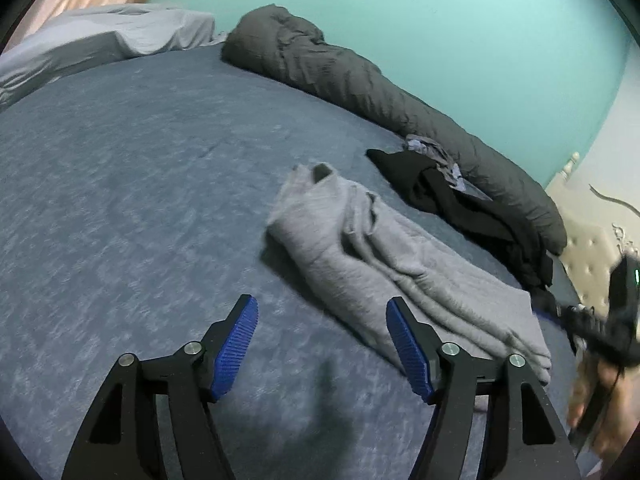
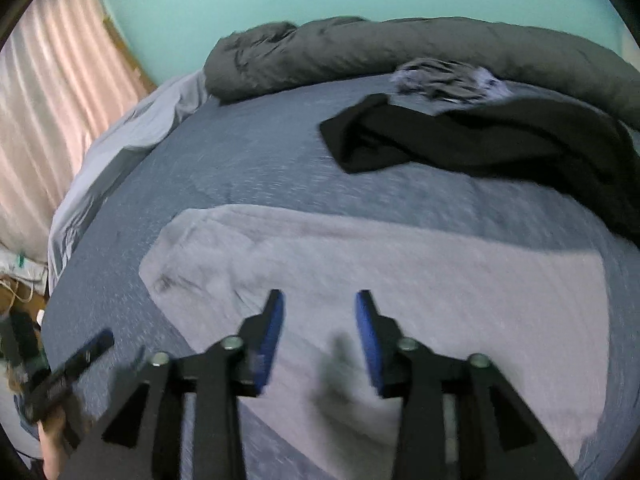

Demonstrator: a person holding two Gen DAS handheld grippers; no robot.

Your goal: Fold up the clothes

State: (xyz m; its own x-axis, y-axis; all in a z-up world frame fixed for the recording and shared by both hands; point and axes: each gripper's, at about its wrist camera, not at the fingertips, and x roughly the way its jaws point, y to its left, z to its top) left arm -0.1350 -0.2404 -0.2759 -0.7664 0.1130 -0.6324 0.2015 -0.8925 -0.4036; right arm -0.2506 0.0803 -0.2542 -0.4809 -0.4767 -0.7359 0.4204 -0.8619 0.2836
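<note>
Garment: soft grey knit garment [image 1: 404, 276] lying in layers on blue bed sheet [image 1: 120, 184]; probably handling limp; edge grip advisable.
Tools: left gripper [image 1: 322, 346] and right gripper [image 2: 320, 340] both hovering spread, holding nothing.

grey garment [image 1: 384, 256], black garment [image 2: 460, 132], blue sheet [image 1: 120, 160]

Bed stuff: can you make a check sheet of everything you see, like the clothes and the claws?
Surface: blue bed sheet, wrinkled.
Job's things: grey garment lying partly folded; black garment in a heap beyond it.
Clutter: dark rolled duvet along the wall; small patterned cloth by the black garment; pillow.
Claws: left claw open, holding nothing; right claw open, above the grey garment.
Cables: dark cable near the headboard.
Surroundings: teal wall, pink curtain.
</note>
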